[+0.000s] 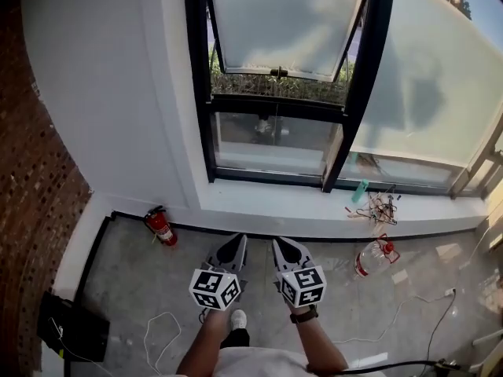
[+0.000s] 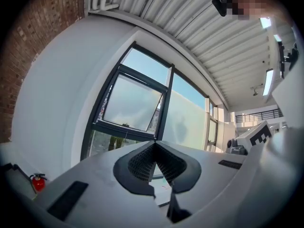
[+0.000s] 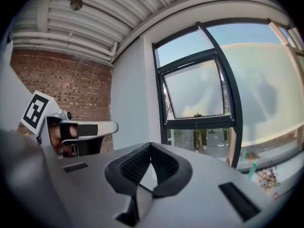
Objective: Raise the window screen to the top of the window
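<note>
Head view has both grippers side by side over the floor, below the window [image 1: 357, 93] and well apart from it. The left gripper [image 1: 239, 242] has its jaws pressed together on nothing, and so does the right gripper [image 1: 280, 243]; both point toward the window. The window screen [image 1: 283, 22], as far as can be told the pale panel with a small handle [image 1: 279, 73] on its lower edge, fills the window's upper part, above and beyond both grippers. A red fire extinguisher [image 1: 160, 228] lies on the floor below the window's left side.
</note>
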A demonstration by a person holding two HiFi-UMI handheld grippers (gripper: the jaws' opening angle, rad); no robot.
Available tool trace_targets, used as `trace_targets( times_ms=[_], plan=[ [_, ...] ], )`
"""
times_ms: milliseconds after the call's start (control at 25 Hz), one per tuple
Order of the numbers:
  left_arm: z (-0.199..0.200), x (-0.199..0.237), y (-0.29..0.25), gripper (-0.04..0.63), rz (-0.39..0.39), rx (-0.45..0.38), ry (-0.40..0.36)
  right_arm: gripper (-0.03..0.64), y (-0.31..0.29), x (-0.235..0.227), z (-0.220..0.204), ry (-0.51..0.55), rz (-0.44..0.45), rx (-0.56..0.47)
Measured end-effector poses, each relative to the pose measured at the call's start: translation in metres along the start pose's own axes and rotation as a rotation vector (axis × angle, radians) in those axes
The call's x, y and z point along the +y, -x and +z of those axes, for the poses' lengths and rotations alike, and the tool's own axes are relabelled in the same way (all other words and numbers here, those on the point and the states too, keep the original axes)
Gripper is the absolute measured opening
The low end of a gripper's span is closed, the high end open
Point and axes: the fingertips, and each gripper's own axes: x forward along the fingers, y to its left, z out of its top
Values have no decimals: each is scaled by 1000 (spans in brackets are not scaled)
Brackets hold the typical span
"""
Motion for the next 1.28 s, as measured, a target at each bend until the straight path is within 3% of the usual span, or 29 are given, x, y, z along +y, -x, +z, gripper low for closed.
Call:
trace_targets(
  times_ms=[200, 480, 680, 880, 1080, 1280],
  plan=[
    [39, 68, -68, 0, -48, -41, -15, 3, -90, -18, 55, 72, 5, -74],
    [9, 119, -151, 0, -73, 43, 36, 3, -172, -71, 27, -1, -18, 18],
    [-4, 140, -245, 0, -99, 72, 22, 3, -237, -152, 28, -30, -34, 13],
    [-5, 174, -361, 0, -57, 83, -11, 3, -321, -258, 46, -60, -27, -6],
    [27, 191, -474, 0, -40, 36, -102, 3, -392, -356, 95, -62, -18, -50],
    [31, 212, -553, 0, 1, 1, -121, 3, -439, -411, 109, -76, 58, -88]
  ],
)
